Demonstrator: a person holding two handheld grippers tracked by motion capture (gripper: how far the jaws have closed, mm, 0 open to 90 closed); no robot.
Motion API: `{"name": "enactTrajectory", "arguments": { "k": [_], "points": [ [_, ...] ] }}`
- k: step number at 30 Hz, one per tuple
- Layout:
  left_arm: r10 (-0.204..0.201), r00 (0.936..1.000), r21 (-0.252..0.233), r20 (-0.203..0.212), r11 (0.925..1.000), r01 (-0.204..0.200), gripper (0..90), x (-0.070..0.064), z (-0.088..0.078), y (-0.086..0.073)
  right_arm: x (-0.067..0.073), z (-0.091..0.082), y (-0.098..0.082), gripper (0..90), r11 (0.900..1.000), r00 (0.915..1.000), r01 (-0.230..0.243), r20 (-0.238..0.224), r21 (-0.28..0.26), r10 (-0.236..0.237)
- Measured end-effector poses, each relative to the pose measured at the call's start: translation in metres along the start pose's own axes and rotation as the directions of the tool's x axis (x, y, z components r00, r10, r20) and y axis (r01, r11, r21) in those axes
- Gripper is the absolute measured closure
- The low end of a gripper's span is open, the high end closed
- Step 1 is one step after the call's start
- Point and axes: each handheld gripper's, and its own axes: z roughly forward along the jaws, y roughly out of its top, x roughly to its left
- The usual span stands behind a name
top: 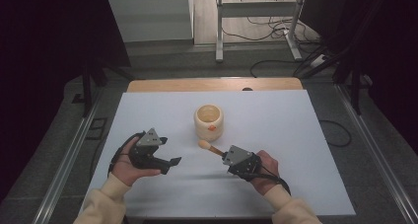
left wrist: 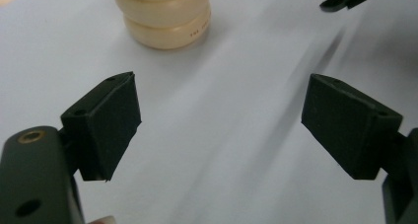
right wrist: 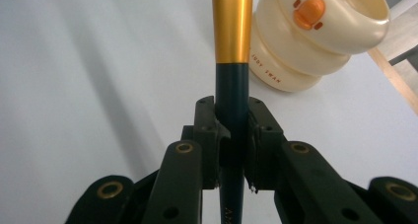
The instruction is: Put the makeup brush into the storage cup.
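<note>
The right gripper (top: pixel 223 155) clamps a brush (right wrist: pixel 231 61) by its handle, head aimed at the cup (top: pixel 209 121) mid-table. The left gripper (top: pixel 170 160) hovers nearby, jaws apart and empty. Likely next: tip the brush into the cup.

Glossy cream ceramic-looking cup (right wrist: pixel 315 36), smooth; the brush (right wrist: pixel 231 76) shows a shiny gold metal ferrule over a dark satin handle; matt black tongs (right wrist: pixel 231 135); matt white tabletop (top: pixel 276 130).
</note>
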Motion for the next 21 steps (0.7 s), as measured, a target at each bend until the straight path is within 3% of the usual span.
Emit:
{"name": "enactTrajectory", "arguments": {
  "k": [12,21],
  "points": [
    [-0.027,0.9996,0.014,-0.009,0.9995,0.028,16.0,0.003,0.002,-0.015,-0.007,-0.004,-0.005,78.1,0.99,0.9899,-0.13,-0.063,-0.053,0.127],
    [-0.035,0.9994,0.024,-0.006,0.9991,0.036,16.0,0.003,0.004,-0.021,-0.015,-0.008,-0.011,78.1,0.97,0.9696,-0.23,-0.105,-0.084,0.221]
  ]
}}
